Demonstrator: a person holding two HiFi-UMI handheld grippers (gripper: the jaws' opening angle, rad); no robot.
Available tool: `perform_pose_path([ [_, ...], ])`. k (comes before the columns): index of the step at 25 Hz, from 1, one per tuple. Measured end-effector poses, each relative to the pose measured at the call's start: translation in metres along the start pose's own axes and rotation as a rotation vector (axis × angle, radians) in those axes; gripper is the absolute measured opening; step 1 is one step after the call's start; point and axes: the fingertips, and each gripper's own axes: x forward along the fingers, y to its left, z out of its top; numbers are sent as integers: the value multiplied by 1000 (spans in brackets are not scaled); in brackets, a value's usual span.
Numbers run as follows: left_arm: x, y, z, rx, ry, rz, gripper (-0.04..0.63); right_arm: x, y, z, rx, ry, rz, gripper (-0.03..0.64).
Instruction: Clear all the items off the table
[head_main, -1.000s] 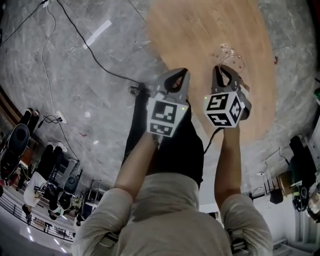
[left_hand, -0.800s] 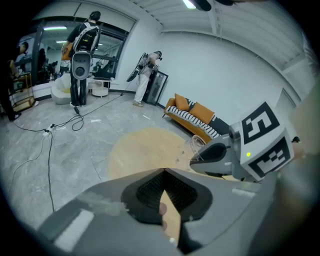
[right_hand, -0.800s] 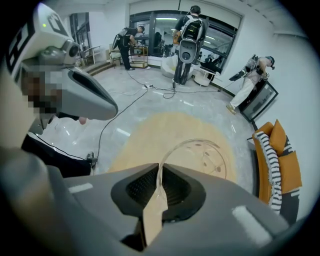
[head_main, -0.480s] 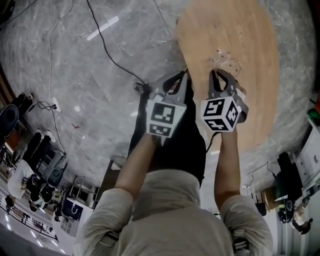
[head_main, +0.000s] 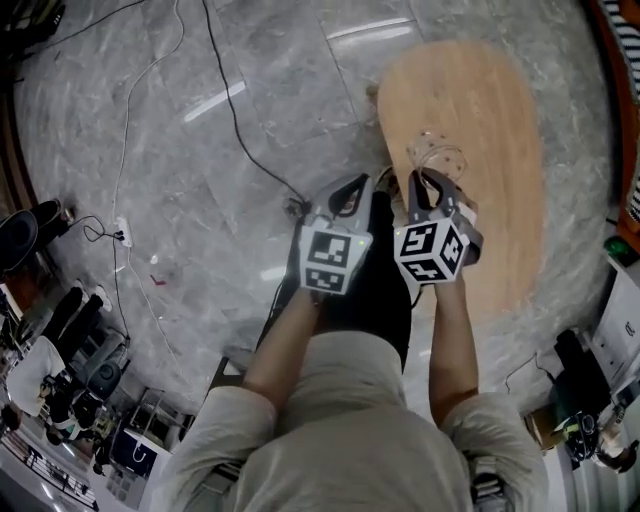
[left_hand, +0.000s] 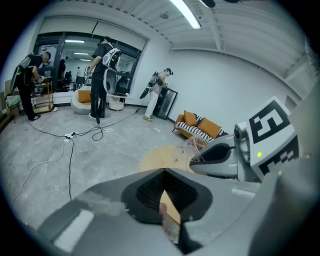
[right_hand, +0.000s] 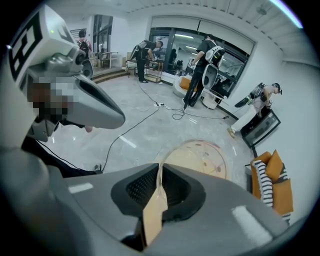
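A round wooden table (head_main: 480, 150) stands on the floor ahead of me, its top bare in the head view. My right gripper (head_main: 422, 178) is held at its near edge, shut on the rim of a clear plastic container (head_main: 438, 158). In the right gripper view the jaws (right_hand: 152, 210) clamp that clear rim (right_hand: 165, 160), and the table (right_hand: 200, 162) shows through it. My left gripper (head_main: 352, 183) hangs beside it over the floor, jaws together with nothing between them (left_hand: 167, 210). The table (left_hand: 160, 157) lies beyond it.
Black cables (head_main: 230, 110) and a power strip (head_main: 122, 232) cross the grey marble floor on the left. Chairs and gear crowd the lower left corner (head_main: 60, 340). Several people with equipment (left_hand: 102, 75) stand far off by glass walls. An orange sofa (left_hand: 197, 125) sits behind the table.
The table has shrunk and slid up in the head view as I back away from it. Both grippers keep their pose, the right one still clamping the clear container.
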Motion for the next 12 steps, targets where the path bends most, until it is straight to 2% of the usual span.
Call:
perform_pose_path([
  [6,-45,-2,13,79,-46,-56,20,-34,33,19,33,-15,-65,29],
  [12,-82,18,13,143,-72,-90,20,-56,67,27,84,-10,-130,29],
])
